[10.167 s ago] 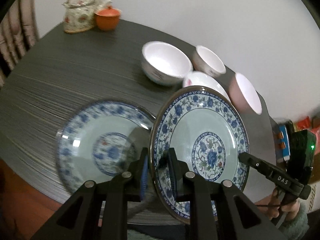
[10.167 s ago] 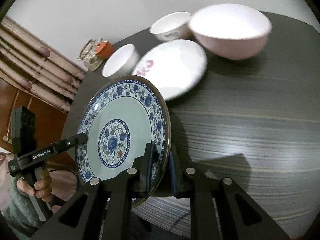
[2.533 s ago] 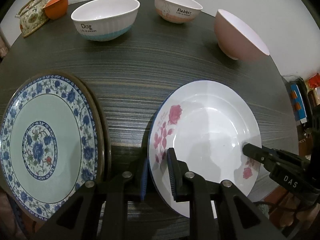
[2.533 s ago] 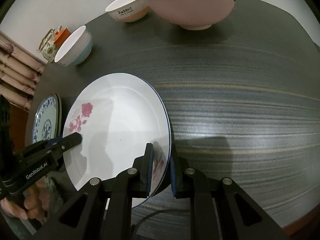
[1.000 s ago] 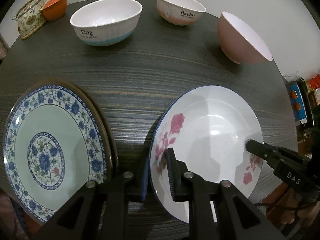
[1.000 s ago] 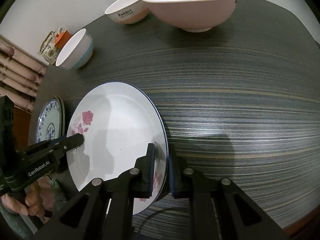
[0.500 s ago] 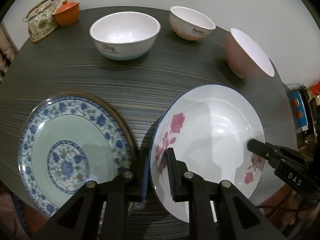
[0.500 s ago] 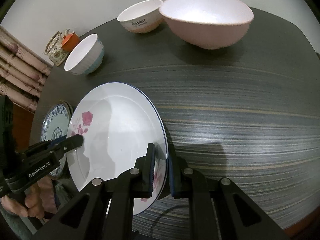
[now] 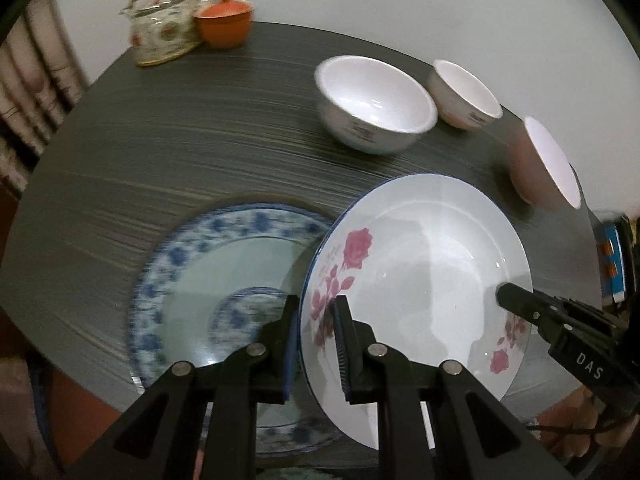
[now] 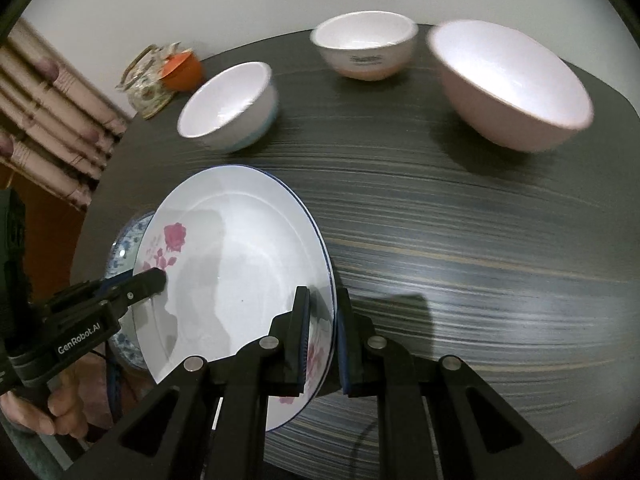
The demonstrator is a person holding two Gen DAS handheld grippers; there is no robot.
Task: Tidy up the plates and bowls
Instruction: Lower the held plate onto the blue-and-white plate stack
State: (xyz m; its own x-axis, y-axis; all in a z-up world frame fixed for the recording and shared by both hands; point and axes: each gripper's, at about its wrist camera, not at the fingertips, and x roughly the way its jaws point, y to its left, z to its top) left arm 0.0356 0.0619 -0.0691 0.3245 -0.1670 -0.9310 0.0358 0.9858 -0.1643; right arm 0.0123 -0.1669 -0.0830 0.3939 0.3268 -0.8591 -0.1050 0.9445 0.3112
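The left gripper [image 9: 316, 340] is pinching the near-left rim of the rose plate [image 9: 420, 280], one finger under the rim and one on its face. The right gripper [image 10: 320, 332] is pinching the opposite rim of the same plate [image 10: 232, 276], its fingers closed on either side of the edge. In the left view the right gripper's finger tip [image 9: 516, 300] is pressing on the plate's far side; in the right view the left gripper's finger tip [image 10: 148, 280] is doing likewise.

The plate is hanging tilted between the two, above the table [image 9: 180, 152], and is overlapping the blue plate [image 9: 208, 280] lying flat beside and below it. In the right view only a sliver of that blue plate [image 10: 124, 248] is peeking out past the rose plate's left edge.

Farther back, three bowls are standing on the table: a white bowl [image 9: 374, 104], a small bowl [image 9: 464, 98] beside it, and a pink bowl [image 9: 544, 160] to the right. A teapot [image 9: 164, 38] and an orange cup [image 9: 224, 26] are sitting touching at the far left edge.
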